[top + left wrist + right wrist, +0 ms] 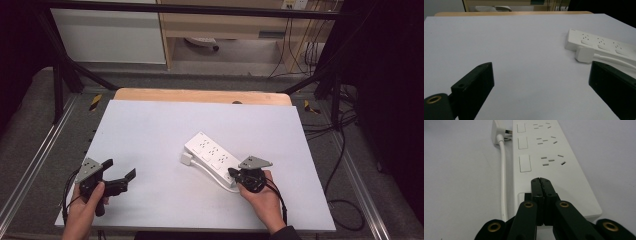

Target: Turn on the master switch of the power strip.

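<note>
At the left, left gripper (121, 170) held low over the bare desk (150, 130), jaws wide apart and gripping nothing. Near the middle, white power strip (212, 157) lying flat, its plug (186, 159) just beside the far end. At the right, right gripper (233, 173) over the strip's near end, jaws pressed together.

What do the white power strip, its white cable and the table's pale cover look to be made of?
White rectangular power strip: likely hard moulded plastic, smooth with a slight sheen and crisp slot edges. Round white cable: probably flexible rubbery plastic, since it bends. Pale grey table cover: matte, flat sheet, material unclear; a wooden edge shows behind.
</note>
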